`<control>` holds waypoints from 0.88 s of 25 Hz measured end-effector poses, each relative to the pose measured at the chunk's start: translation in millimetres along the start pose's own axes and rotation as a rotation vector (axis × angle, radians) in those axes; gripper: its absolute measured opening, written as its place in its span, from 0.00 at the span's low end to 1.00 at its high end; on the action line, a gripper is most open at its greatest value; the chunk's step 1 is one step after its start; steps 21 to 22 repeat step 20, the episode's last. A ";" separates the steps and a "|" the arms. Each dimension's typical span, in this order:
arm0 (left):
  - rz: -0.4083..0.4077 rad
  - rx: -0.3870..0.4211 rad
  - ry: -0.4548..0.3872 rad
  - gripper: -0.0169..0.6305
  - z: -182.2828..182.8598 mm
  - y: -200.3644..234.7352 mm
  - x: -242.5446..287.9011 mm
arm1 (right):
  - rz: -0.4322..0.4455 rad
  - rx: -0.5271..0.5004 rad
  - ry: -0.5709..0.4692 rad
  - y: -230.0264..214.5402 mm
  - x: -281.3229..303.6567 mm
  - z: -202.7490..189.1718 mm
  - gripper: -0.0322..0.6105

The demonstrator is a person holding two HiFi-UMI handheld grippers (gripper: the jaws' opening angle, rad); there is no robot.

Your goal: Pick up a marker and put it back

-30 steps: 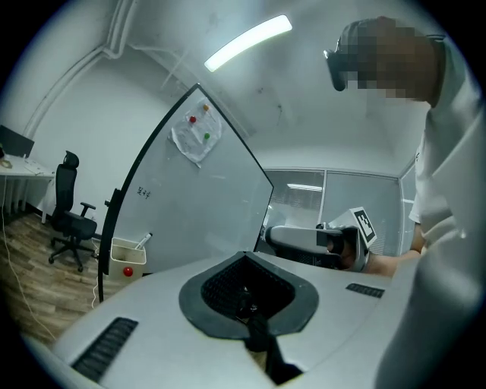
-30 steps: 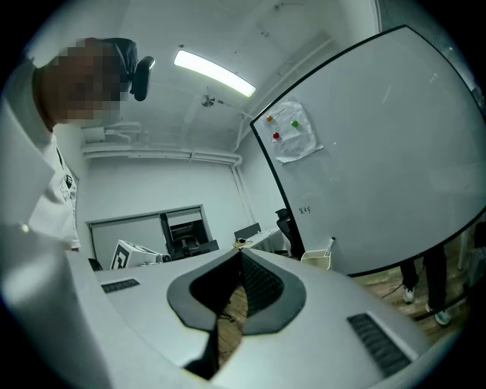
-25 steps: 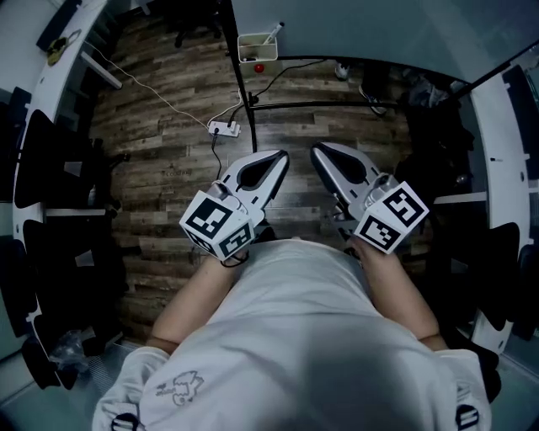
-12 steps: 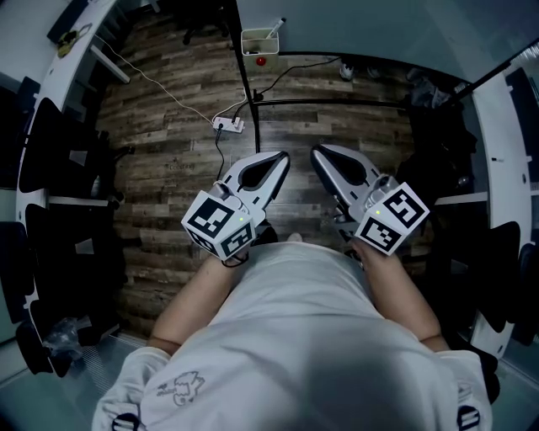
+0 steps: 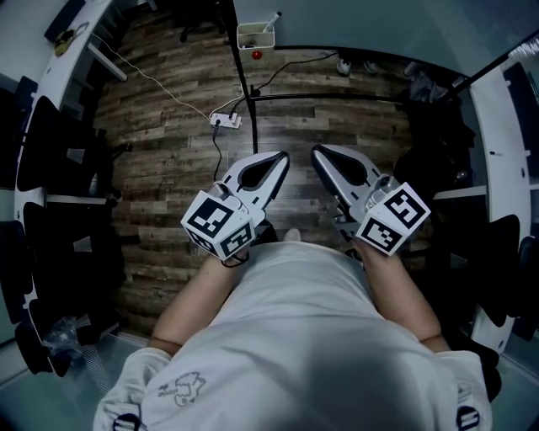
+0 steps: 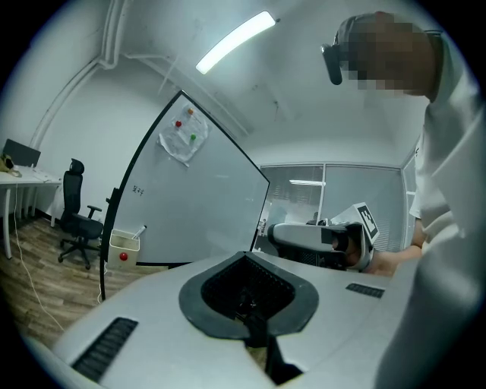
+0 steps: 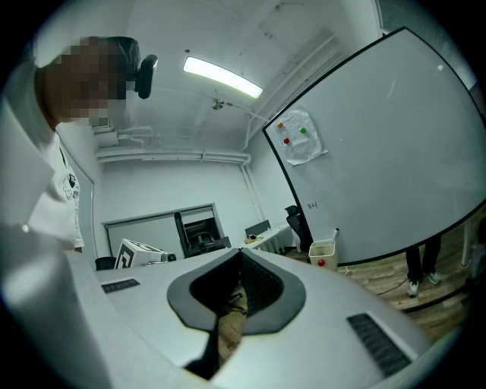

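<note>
Square cream box (image 5: 255,37) higher in view

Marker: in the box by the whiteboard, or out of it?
In: the marker stands tilted in the box at the whiteboard, top sticking out.

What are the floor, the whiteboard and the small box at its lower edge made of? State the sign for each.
Floor: wood or wood-look laminate, matte; uneven brown planks with grain.
Whiteboard: smooth pale panel in a thin dark frame; what lies under the surface is unclear.
Box: probably plastic, pale and plain; too small to be sure.
</note>
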State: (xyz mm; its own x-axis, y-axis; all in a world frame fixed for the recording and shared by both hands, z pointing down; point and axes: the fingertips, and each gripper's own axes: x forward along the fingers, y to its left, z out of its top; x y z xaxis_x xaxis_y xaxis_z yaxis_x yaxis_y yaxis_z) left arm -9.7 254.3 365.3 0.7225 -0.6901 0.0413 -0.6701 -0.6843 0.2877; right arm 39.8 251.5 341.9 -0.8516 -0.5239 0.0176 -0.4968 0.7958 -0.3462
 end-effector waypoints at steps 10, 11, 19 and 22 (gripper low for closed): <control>-0.021 -0.012 0.012 0.03 -5.9 -4.3 7.2 | -0.010 0.009 -0.003 -1.5 -6.9 -1.4 0.07; -0.023 -0.012 0.013 0.03 -5.7 -4.2 7.6 | -0.010 0.010 -0.003 -1.7 -6.8 -1.3 0.07; -0.023 0.007 0.011 0.03 -3.2 1.5 9.7 | 0.020 -0.011 -0.005 2.8 0.2 2.6 0.07; -0.024 0.009 0.010 0.03 -3.2 2.4 10.8 | 0.024 -0.016 -0.004 2.7 1.2 3.2 0.07</control>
